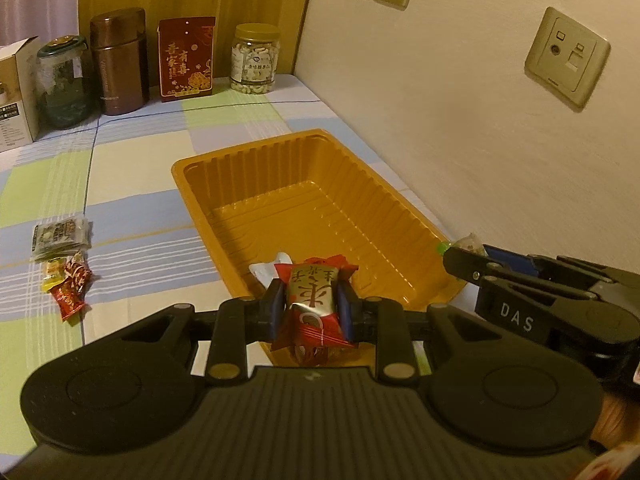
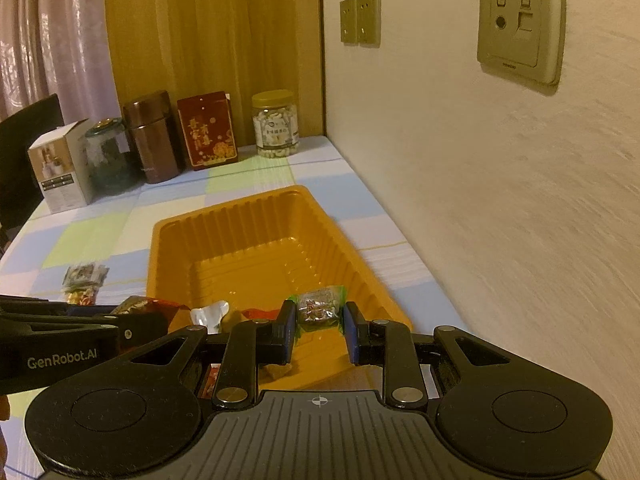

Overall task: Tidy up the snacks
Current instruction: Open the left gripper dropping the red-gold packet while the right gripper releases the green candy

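Observation:
An orange plastic tray (image 1: 320,176) lies on the checked tablecloth by the wall; it also shows in the right wrist view (image 2: 256,232). My left gripper (image 1: 312,304) is shut on a red and gold snack packet (image 1: 312,300), held over the tray's near end. A white wrapper (image 1: 266,268) lies in the tray behind it. My right gripper (image 2: 320,320) is shut on a green-edged clear candy packet (image 2: 320,304), also over the tray's near end. The left gripper with its red packet (image 2: 136,306) shows at the left of the right wrist view.
Several loose snack packets (image 1: 64,256) lie on the cloth left of the tray. At the back stand a white box (image 1: 16,96), a dark glass jar (image 1: 64,84), a brown flask (image 1: 118,62), a red box (image 1: 186,58) and a nut jar (image 1: 256,60). The wall runs along the right.

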Motion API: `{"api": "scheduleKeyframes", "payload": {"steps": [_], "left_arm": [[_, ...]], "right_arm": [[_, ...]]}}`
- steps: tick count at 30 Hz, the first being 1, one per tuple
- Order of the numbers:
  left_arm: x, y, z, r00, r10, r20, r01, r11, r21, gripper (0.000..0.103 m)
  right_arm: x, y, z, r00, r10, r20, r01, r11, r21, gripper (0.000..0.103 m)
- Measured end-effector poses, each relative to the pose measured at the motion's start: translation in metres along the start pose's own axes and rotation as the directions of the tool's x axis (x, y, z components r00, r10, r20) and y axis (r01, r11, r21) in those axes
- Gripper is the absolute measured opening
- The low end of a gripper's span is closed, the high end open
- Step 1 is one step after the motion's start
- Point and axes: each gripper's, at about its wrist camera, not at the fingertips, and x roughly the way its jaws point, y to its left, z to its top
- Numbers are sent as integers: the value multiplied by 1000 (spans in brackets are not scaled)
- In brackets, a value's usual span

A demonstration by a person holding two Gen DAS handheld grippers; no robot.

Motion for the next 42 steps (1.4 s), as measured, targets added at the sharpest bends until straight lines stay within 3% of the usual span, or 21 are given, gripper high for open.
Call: {"api": "scheduleKeyframes", "payload": {"steps": [15, 24, 38, 40, 42], "left_arm": [[21, 0, 10, 1000, -2, -9, 2, 1000, 8, 25], [12, 20, 8, 1000, 29, 9, -28, 999, -25, 25], [0, 44, -5, 997, 70, 7, -70, 995, -74, 25], [-1, 46, -8, 997, 73, 3, -72, 994, -79, 25], [-2, 49, -11, 997, 75, 0, -75, 994, -85, 26]], "right_arm": [[15, -3, 2, 1000, -1, -8, 1, 1000, 6, 26], [16, -4, 4, 1000, 9, -6, -9, 1000, 16, 26], [25, 4, 9, 993, 114, -25, -112, 992, 62, 26], [27, 1, 10, 990, 135, -28, -132, 987, 89, 33], [26, -3, 10, 992, 127, -16, -125, 985, 116, 68]]}}
